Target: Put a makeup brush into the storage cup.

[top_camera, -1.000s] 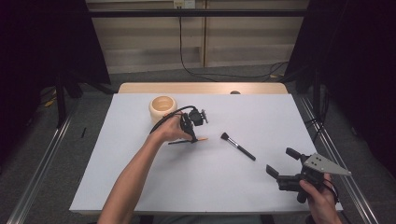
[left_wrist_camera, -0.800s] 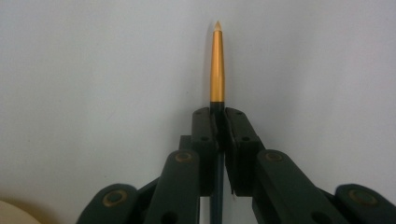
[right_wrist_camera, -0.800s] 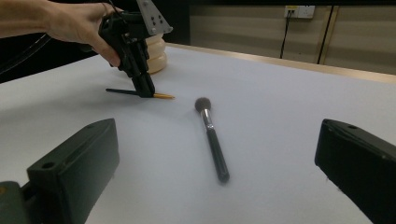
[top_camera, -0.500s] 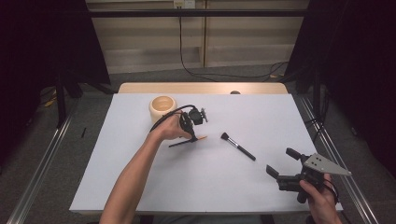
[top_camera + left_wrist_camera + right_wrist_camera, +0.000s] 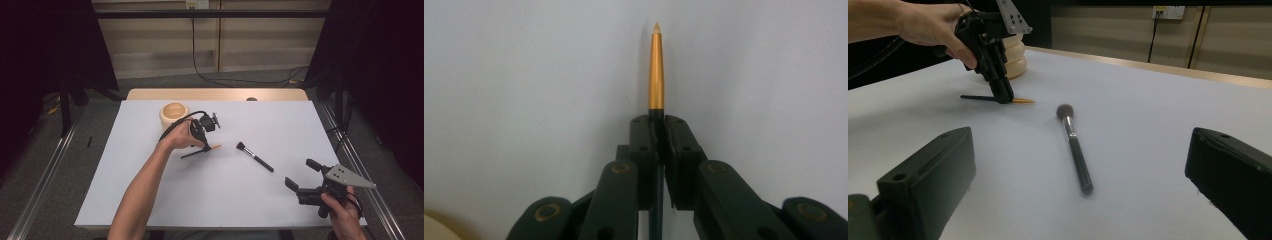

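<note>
Brush (image 5: pixel 656 70), the thin one with the gold ferrule and pale pointed tip, lies flat on the white table (image 5: pixel 150 200), roughly midway between the left and right edges and nearer the far edge than the near one. The left gripper (image 5: pixel 206 148) points down onto it with its jaws closed tight on the dark handle just behind the ferrule; the left gripper view shows the pads (image 5: pixel 644 145) pressing the handle from both sides, the gold part projecting beyond them.

Step in hand, as judged: the grasp is made, the lift not yet begun, since the handle seems to rest on the table behind the grip. The next move calls for a straight raise, keeping the brush level so the long handle does not pivot in the narrow grip, then a carry to the cup (image 5: pixel 173 114) standing just beyond the hand, towards the far edge, if that is the destination.

The right gripper (image 5: pixel 305 179) is held near the near right corner, jaws wide apart and empty. A second brush, the makeup brush (image 5: pixel 255 157), lies untouched between the two grippers.

No brand, label or legible writing is seen on either brush, the cup or the grippers.
</note>
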Tool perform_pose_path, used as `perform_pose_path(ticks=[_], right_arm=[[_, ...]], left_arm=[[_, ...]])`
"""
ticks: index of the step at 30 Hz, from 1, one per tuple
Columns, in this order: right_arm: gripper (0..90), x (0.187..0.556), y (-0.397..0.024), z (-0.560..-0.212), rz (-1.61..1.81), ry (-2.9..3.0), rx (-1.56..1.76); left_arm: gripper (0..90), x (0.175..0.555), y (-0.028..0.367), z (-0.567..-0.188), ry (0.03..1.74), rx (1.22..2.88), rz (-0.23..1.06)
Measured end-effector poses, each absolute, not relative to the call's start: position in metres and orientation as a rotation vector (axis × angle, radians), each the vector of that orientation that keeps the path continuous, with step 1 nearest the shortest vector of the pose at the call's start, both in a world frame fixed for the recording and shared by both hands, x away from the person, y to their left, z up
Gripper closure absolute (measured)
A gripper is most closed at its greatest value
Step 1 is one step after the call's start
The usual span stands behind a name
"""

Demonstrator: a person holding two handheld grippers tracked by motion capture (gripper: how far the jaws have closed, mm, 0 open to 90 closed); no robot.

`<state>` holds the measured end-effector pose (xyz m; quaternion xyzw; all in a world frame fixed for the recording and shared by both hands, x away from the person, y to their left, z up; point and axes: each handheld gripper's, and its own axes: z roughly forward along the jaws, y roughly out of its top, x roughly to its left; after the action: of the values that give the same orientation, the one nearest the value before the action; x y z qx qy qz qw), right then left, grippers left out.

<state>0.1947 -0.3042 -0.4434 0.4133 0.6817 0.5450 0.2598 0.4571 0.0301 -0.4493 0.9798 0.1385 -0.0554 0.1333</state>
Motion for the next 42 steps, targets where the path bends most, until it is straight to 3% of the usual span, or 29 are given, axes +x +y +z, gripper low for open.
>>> perform_pose_path(ticks=[17, 42], right_arm=[[0.0, 0.195, -0.304, -0.444, 1.478, 1.843, 1.122], [0.0, 0.196, -0.304, -0.444, 1.474, 1.841, 1.131]], left_arm=[[83.7, 0.451, 0.042, -0.427, 0.436, 2.627, -0.169], [83.7, 0.441, 0.065, -0.398, 0.484, 2.381, -0.064]])
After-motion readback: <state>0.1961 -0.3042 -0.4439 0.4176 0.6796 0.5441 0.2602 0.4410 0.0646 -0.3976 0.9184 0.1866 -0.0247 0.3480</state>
